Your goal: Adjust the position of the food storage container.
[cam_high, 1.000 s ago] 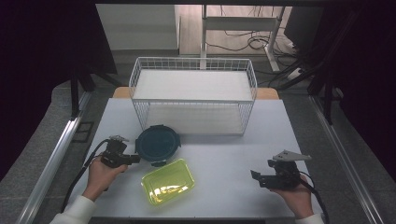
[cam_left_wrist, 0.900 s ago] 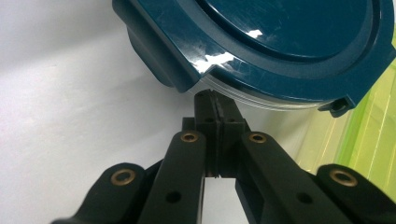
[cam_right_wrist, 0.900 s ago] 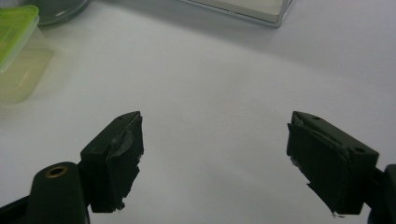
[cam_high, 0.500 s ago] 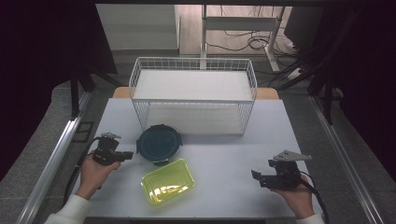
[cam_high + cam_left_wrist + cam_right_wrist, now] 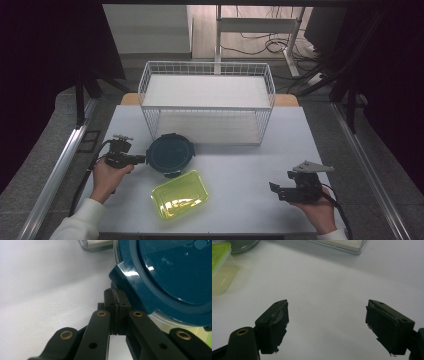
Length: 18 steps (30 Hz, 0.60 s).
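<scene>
A round container with a dark blue lid point(image 5: 170, 154) lies on the white table in front of the wire basket. In the left gripper view the lid point(image 5: 170, 272) looms large, one of its latch tabs right at my jaw tips. My left gripper point(image 5: 141, 159) point(image 5: 116, 293) is shut, pads pressed together with nothing seen between them, touching that tab at the lid's left edge. A yellow-green rectangular container point(image 5: 180, 195) point(image 5: 220, 267) sits just in front of the round one. My right gripper point(image 5: 275, 190) point(image 5: 327, 322) stands open over bare table at the front right, holding nothing.
A white wire basket point(image 5: 207, 82) stands at the back middle of the table; its base point(image 5: 342, 245) edges into the right gripper view. A white table point(image 5: 250, 165) spreads between the containers and my right hand. Metal rails run along both table sides.
My left hand and gripper have drawn slightly left and back along the round container's edge. The containers and my right gripper have stayed put.
</scene>
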Available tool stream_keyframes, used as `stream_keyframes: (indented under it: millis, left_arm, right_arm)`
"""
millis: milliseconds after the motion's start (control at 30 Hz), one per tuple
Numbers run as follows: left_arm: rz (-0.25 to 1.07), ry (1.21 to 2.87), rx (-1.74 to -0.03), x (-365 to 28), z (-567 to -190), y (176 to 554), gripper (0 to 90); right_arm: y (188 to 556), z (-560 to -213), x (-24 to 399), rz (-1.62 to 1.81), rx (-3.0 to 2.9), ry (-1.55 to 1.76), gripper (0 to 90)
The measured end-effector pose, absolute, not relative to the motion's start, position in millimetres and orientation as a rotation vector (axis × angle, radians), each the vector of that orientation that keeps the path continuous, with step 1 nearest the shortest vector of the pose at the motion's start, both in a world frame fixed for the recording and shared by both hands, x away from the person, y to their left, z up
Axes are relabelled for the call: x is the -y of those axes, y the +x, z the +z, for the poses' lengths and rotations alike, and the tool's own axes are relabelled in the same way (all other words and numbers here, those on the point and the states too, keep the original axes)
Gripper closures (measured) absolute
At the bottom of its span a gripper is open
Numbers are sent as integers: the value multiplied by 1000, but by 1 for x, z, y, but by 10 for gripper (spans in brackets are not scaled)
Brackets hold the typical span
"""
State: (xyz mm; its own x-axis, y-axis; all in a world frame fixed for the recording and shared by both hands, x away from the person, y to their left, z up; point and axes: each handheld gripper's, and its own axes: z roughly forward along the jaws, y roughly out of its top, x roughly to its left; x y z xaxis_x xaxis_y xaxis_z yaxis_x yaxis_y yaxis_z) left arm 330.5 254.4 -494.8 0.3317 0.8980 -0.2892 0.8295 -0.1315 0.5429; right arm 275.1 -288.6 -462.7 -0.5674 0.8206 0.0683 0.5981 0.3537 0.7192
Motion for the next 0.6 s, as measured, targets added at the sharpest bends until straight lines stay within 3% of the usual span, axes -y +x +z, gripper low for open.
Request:
stream_keyframes:
  millis: [600]
  left_arm:
    - [73, 1990, -1481, -229, -505, 344, 900]
  right_arm:
    - [276, -463, 288, 1036, -2321, 1255, 187]
